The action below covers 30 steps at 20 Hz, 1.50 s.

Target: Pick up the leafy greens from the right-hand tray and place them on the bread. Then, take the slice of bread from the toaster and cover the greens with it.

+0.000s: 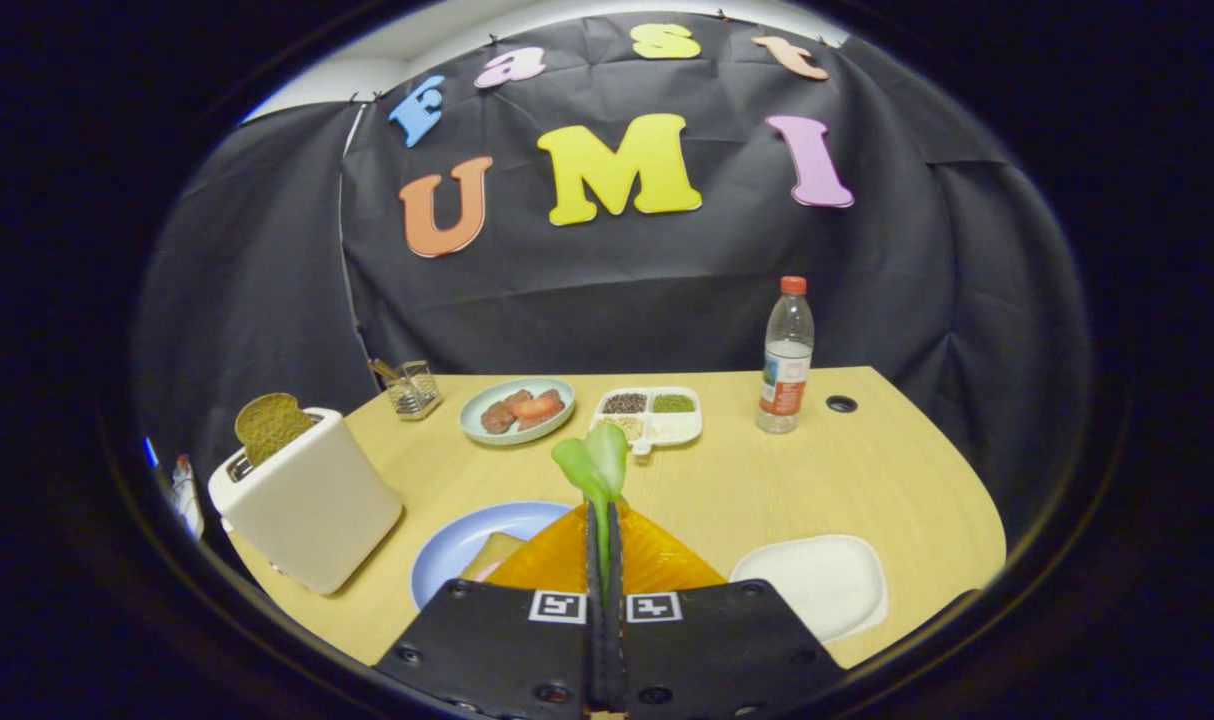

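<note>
gripper (604,515) clenched on leafy greens (595,466), raised level above blue plate (457,545), toaster (307,500) alongside

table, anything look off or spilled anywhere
Nothing spilled or knocked over. The gripper is shut on the leafy greens, above the blue plate with bread. A slice stands up out of the toaster, and the bottle is upright.

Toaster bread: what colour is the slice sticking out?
Brownish-green, speckled bread standing up from the white toaster, clearest in the gripper view.
</note>
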Motion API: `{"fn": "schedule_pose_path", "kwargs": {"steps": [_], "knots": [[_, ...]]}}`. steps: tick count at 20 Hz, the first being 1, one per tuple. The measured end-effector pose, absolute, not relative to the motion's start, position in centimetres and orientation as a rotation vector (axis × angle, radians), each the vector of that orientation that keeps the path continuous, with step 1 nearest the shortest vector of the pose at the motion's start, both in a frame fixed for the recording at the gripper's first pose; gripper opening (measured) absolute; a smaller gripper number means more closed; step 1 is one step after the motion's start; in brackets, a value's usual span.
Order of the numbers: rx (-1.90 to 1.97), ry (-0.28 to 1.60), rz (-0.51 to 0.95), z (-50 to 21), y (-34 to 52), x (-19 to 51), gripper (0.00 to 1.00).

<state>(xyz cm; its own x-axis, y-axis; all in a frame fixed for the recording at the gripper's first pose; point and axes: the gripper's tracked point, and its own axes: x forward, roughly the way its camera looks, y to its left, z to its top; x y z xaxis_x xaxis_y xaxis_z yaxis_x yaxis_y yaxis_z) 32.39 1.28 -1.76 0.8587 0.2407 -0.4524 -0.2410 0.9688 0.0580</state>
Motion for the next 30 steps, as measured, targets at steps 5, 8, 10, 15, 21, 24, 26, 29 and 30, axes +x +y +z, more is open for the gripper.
{"fn": "schedule_pose_path", "kwargs": {"steps": [5, 8, 10, 15, 21, 24, 26, 29, 30], "knots": [[-0.132, 0.484, 0.205, -4.7, 3.3, 32.7, 0.00], [-0.131, 0.497, 0.197, -5.7, 4.9, 32.4, 0.00], [-0.103, 0.500, 0.210, -6.1, 6.3, 32.0, 0.00], [0.016, 0.526, 0.261, -6.5, 9.5, 31.0, 0.13], [0.081, 0.549, 0.286, -7.3, 11.3, 30.7, 0.40], [0.091, 0.536, 0.286, -7.0, 11.7, 30.6, 0.47], [0.089, 0.515, 0.281, -6.4, 11.7, 30.6, 0.49], [0.075, 0.443, 0.258, -4.4, 11.1, 30.5, 0.67], [0.069, 0.413, 0.248, -3.4, 10.9, 30.3, 0.73]]}}
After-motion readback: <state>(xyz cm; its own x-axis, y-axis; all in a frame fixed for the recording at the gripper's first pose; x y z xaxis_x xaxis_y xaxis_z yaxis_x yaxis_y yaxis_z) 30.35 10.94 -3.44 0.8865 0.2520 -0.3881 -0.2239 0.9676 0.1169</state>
